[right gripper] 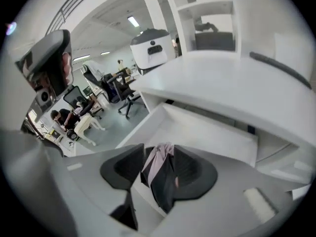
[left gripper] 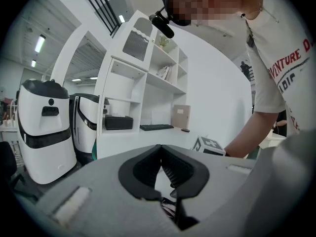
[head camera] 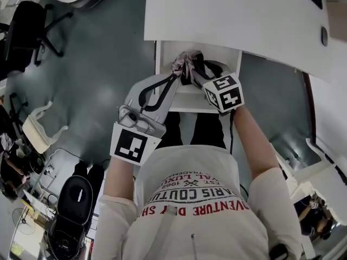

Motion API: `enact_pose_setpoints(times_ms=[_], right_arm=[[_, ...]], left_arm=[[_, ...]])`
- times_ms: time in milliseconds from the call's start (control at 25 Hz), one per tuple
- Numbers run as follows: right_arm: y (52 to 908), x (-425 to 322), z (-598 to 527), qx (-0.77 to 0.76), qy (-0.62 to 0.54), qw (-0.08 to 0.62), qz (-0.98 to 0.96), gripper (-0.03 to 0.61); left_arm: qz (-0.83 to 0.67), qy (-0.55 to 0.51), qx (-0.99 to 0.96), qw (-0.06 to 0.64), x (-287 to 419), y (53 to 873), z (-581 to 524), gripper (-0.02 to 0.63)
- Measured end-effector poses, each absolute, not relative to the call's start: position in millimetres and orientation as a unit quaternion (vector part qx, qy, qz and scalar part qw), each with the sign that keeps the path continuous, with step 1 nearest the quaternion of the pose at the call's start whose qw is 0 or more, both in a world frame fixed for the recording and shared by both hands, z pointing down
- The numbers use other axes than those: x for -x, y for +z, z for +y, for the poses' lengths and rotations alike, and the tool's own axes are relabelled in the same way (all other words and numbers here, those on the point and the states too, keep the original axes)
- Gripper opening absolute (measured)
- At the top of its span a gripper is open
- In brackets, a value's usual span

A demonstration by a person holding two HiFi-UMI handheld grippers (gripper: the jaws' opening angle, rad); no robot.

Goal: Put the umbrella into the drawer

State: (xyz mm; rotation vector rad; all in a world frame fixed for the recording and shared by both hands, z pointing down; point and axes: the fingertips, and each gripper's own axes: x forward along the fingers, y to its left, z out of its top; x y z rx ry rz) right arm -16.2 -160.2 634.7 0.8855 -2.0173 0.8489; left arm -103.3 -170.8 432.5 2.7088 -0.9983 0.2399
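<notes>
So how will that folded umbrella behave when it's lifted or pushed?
Probably floppy outside: the umbrella fabric bunches loosely between the right gripper jaws. Likely light, since it looks like a compact folding type. Loose folds could snag the drawer rim.

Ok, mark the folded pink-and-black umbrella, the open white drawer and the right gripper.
Folded pink-and-black umbrella (right gripper: 160, 177): right gripper view, on its dark fabric.
Open white drawer (right gripper: 207, 132): right gripper view, on its bare floor.
Right gripper (right gripper: 159, 152): right gripper view, midway between its fingertips, which clamp the umbrella.
</notes>
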Motion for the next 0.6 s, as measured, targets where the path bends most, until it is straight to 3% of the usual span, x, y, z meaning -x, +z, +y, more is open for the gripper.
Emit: enact_pose_setpoints(times_ms=[120,240,600], right_arm=[[590,12,-172,-0.386,0.293,0.342,-0.805,0.083],[544,8,-178,-0.409,0.265,0.301,-0.820,0.001],[384,0,-178,-0.462,0.135,0.168,-0.860,0.000]], left_arm=[[-0.340,0.080,-0.931,0.106,101,412,-166,0.006],[-0.340,0.074,-0.933,0.091,100,389,-162,0.006],[-0.362,0.063,-0.929,0.050,104,319,-159,0.006]])
